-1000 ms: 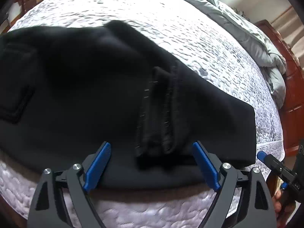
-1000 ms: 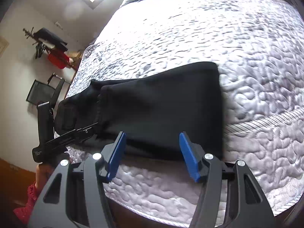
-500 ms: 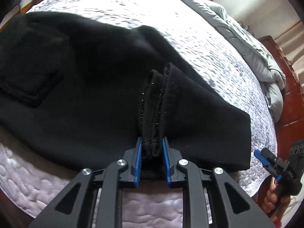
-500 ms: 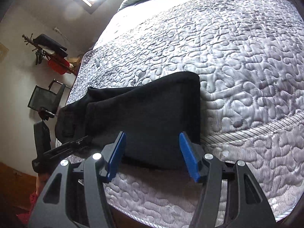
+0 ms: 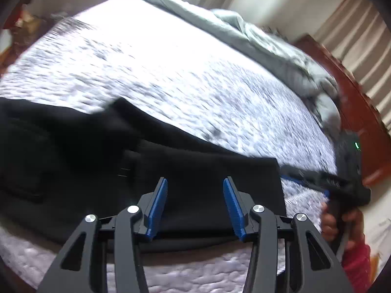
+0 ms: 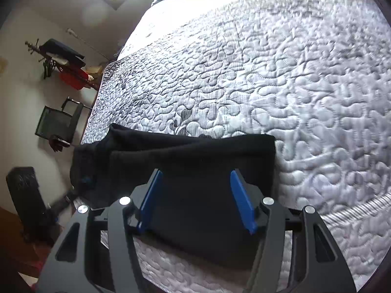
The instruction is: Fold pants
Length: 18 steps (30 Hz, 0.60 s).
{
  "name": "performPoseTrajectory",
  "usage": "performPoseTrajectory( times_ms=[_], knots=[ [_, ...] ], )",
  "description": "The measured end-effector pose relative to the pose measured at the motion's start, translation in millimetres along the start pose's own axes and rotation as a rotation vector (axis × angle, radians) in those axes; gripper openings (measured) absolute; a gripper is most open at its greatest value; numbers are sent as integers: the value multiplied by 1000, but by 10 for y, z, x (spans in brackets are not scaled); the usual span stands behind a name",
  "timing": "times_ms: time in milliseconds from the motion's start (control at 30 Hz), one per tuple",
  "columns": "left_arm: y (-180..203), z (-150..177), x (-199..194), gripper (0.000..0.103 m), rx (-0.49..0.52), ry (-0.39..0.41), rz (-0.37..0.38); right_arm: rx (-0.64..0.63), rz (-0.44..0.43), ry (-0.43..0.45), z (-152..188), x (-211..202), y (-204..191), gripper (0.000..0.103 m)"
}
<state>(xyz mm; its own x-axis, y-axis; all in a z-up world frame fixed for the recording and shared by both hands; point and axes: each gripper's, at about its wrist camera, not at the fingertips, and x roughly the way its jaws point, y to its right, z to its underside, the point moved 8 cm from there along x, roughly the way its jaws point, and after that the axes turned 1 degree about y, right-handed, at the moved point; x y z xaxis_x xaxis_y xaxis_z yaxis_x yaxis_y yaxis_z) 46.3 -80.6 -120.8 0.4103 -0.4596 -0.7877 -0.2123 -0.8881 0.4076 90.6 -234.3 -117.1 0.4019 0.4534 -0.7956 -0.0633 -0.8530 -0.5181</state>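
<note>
A bedroom, and the whole scene plays out on a wide bed under a pale quilted cover stitched in a wandering pattern, with a grey duvet bunched along its far edge and a red-brown wooden bed frame behind that. Off the bed's left edge in the right wrist view there's a black chair by the white wall, and a rack with dark and red items above it. No brand, label or writing can be read anywhere.

The black pants lie folded lengthwise along the near edge of the bed, one squared end close to the near corner, the fabric running away toward the left edge.

The left gripper hovers over the near edge, its blue pads apart and its jaws opening right now; dark cloth lies below the gap but the pads are not pressing on it, so it's released. This view is blurred.

The right gripper hangs over the squared end of the pants, blue pads spread wide, nothing pinched between them, also released. In the left wrist view it shows at the right, gripped by a hand with a red sleeve
</note>
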Motion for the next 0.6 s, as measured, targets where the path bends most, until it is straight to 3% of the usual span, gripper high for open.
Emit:
performPoseTrajectory(
  times_ms=[100,167,233,367,400,533,600],
  knots=[
    [9,102,360,46,16,-90,-22,44,25,-45,-36,178,143,51],
    [-146,240,577,45,2,-163,-76,73,58,-71,-21,295,264,49],
    [-215,307,678,26,-11,-158,-85,83,56,-78,0,393,322,49],
    [-250,320,609,23,-28,-153,-74,82,32,-58,31,398,339,51],
    [-281,301,562,24,-39,-155,-70,86,25,-52,42,351,327,51],
    [-295,392,273,58,-43,-123,-74,68,-17,-29,233,52,166,58],
    [-178,452,247,61,-3,-106,-87,44,-2,-42,452,-69,112,58]
  ],
)
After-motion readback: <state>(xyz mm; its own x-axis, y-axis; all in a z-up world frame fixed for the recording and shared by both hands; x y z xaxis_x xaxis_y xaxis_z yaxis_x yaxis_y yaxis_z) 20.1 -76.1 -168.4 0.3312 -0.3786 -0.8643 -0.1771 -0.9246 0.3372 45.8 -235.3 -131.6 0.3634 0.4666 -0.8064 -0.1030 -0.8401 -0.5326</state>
